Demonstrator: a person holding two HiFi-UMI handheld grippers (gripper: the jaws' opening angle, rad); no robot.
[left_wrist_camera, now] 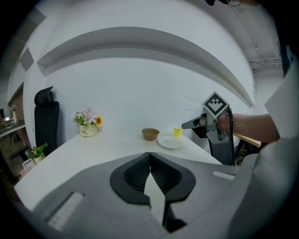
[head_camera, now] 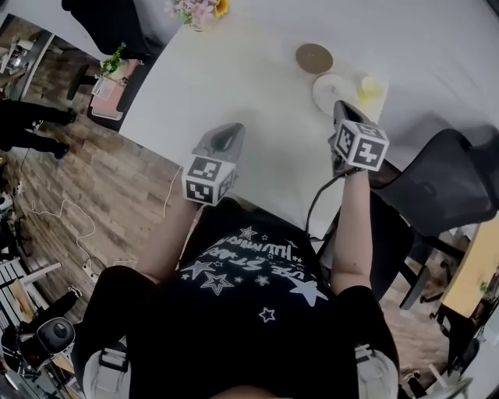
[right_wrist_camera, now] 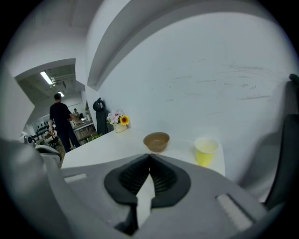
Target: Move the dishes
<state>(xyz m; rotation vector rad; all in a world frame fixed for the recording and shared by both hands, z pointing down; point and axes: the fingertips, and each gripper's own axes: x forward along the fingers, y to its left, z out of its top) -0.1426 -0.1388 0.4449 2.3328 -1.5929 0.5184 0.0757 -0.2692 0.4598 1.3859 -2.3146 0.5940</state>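
Note:
On the white table (head_camera: 234,78) stand a brown bowl (head_camera: 314,58), a white plate (head_camera: 332,92) and a yellow cup (head_camera: 370,87), grouped at the far right. My right gripper (head_camera: 341,109) hovers just short of the plate, jaws shut and empty. It faces the bowl (right_wrist_camera: 156,141) and cup (right_wrist_camera: 206,151). My left gripper (head_camera: 226,134) is over the table's near edge, well left of the dishes, also shut with nothing in it. Its view shows the bowl (left_wrist_camera: 150,134), plate (left_wrist_camera: 169,141), cup (left_wrist_camera: 178,132) and the right gripper (left_wrist_camera: 205,122) farther off.
A pot of flowers (head_camera: 196,11) stands at the table's far edge. A black chair (head_camera: 448,187) is close by on the right. Another black chair (left_wrist_camera: 46,122) stands by the far left corner. Wooden floor with cables (head_camera: 70,226) lies left. A person (right_wrist_camera: 60,122) stands far off.

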